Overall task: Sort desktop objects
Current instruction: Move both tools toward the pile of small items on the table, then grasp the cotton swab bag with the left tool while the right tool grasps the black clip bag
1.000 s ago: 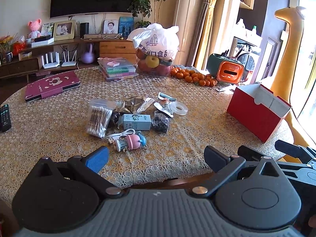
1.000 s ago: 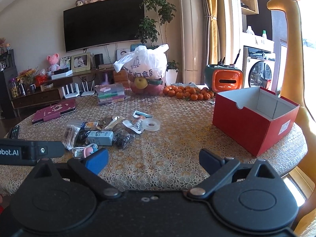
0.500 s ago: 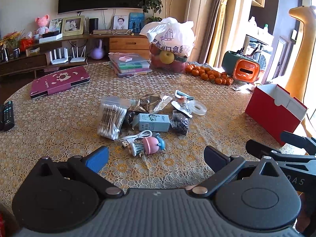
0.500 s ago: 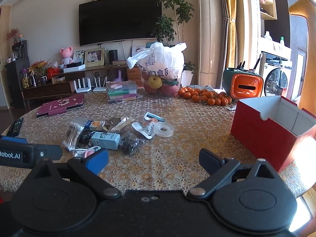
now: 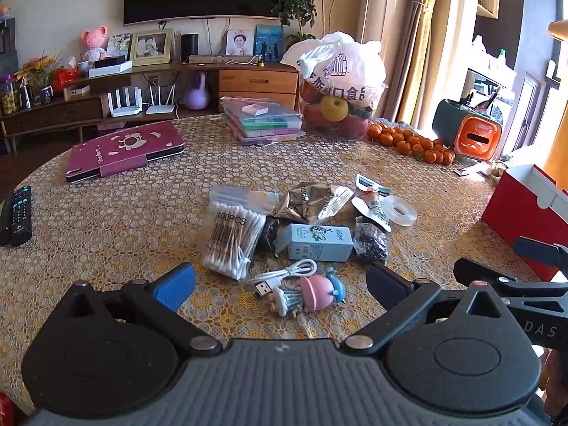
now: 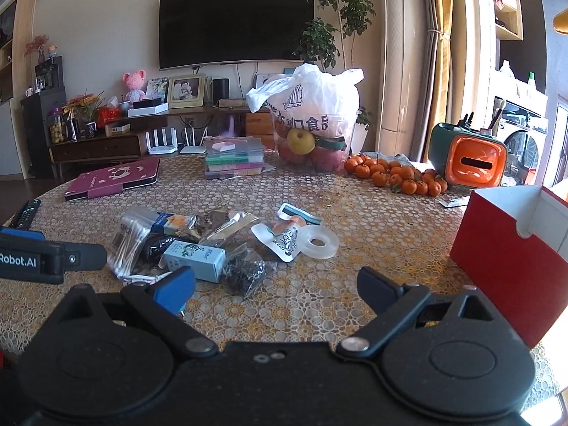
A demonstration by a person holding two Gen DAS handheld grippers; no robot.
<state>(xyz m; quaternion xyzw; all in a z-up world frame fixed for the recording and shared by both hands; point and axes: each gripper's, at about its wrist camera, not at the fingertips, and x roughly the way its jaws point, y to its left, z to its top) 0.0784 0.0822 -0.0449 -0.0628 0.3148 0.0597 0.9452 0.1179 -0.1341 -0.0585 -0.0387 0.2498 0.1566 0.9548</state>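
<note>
Sorting had not begun as far as the frames showed: nothing was held and the red box at the right edge of the tabletop showed no contents from these angles, though its interior was mostly hidden. Step in hand, by my read: approach to the first pick.

The clutter sat in one loose pile mid-tabletop: cotton swab bag, teal carton just beside it, white USB cable, pink-and-blue toy touching the cable end, black packet, foil wrapper, tape roll, printed pouch.

Left gripper hovered low over the near edge of the pile, jaws wide apart and empty, the toy and cable framed between the fingertips. Angled forward and slightly down, not touching anything.

Right gripper was also empty with jaws spread, held a little higher and to the right, looking across the pile with the black packet nearest its centre line; the red box lay just to its right. Its body showed at the right edge of the left view.

Next move likely called for lowering the left jaws around the toy or cable and closing. Risk: the cable lay against the toy, so a grab could drag both. The carry to the box would be across the right gripper's space.
</note>
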